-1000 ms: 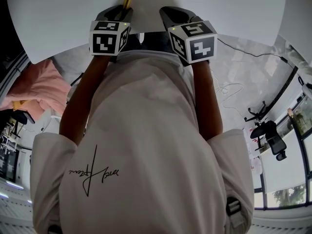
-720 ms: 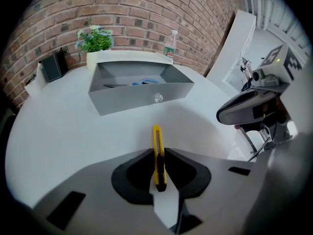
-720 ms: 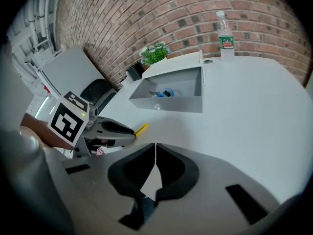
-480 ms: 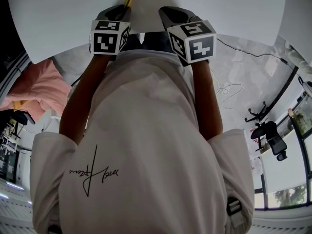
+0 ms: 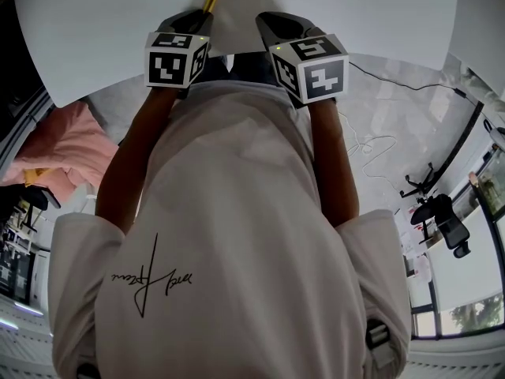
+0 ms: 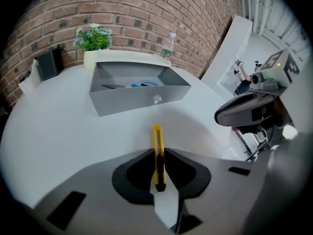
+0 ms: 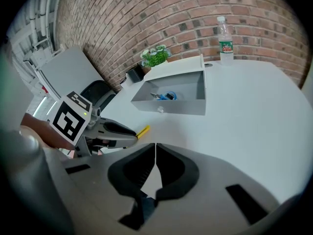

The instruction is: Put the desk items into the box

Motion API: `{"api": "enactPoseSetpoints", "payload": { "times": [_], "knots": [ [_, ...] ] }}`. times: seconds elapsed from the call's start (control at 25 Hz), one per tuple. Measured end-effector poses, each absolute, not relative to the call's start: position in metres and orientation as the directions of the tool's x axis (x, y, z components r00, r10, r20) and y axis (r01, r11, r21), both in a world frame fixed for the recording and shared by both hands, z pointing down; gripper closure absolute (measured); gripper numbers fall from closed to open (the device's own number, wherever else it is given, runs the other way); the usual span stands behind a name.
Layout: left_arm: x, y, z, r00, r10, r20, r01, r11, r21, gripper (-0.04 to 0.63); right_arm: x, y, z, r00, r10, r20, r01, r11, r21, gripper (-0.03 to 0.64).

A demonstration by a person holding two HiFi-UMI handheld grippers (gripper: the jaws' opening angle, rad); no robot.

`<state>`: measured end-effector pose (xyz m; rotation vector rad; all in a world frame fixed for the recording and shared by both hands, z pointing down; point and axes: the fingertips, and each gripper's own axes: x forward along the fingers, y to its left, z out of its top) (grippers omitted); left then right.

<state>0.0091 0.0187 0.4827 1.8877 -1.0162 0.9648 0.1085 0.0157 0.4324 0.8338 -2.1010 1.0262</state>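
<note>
Our left claw point(image 6: 158, 153) is clenched on a slim yellow utility knife point(image 6: 157, 137) with a black slider. Its yellow end pokes out past the jaws at lower centre of the left gripper view, above the white counter point(image 6: 54, 131). The open grey box point(image 6: 139, 98), with something blue inside, sits at upper centre. Our right claw point(image 7: 155, 151) is clenched on nothing, jaws together.

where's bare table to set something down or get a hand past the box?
Widest: the table right of the box, in front of the bottle. Also free: the strip between the box's front and the left gripper with its knife, and left of the box, before the black holder. Crowded: by the plant behind the box.
</note>
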Motion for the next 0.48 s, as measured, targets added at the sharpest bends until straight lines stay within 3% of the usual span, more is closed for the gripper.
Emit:
{"api": "enactPoseSetpoints", "payload": {
  "times": [0.48],
  "knots": [
    [0.0078, 0.0156, 0.474, 0.427, -0.298, 0.854, -0.859, -0.429, 0.28, 0.534, 0.1007, 0.0176, 0.4289, -0.58, -0.275, 0.767, -0.773, 0.483, -0.412, 0.586]
  ]
}}
